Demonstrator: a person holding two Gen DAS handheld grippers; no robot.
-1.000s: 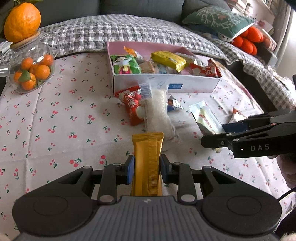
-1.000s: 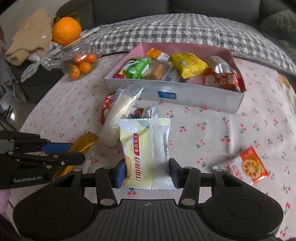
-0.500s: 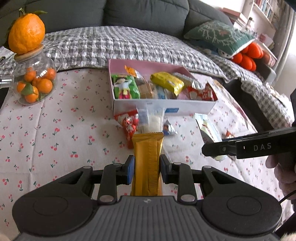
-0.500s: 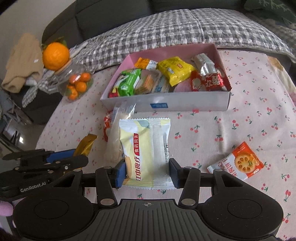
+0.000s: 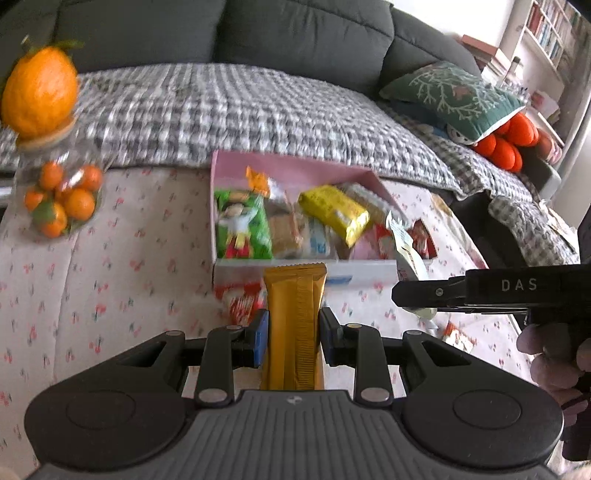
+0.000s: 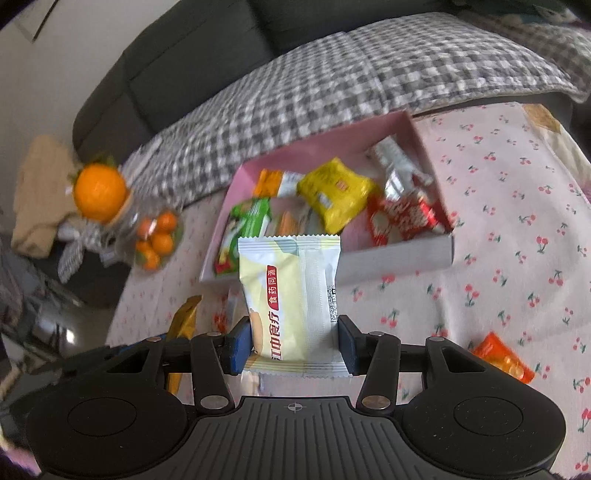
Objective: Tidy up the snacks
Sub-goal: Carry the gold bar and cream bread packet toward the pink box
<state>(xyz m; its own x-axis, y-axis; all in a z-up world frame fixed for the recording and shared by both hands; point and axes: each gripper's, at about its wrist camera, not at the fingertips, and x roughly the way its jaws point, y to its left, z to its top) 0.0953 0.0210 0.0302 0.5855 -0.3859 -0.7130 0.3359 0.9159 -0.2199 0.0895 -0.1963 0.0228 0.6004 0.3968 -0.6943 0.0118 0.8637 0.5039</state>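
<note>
A dark grey sofa (image 5: 295,48) under a checked blanket (image 5: 229,110) backs the counter (image 5: 147,240); right of the sofa stands what may be a bookshelf (image 5: 546,33), blurred.

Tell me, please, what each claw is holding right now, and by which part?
The left claw grips the gold snack bar across its sides, near its lower half. The right claw clamps the pale yellow biscuit packet by its sides, near the bottom.

Right hand-held gripper (image 6: 293,341) clamped a pale yellow packet (image 6: 291,299) w/ red label, held upright in front of the pink box (image 6: 399,258). Box held green, yellow, red & silver snacks. Left hand-held gripper (image 6: 110,354) sat at lower left w/ a gold bar (image 6: 184,317). An orange packet (image 6: 502,356) lay on the cherry-print surface (image 6: 517,221) at right; jar of oranges (image 6: 155,236) at left.
</note>
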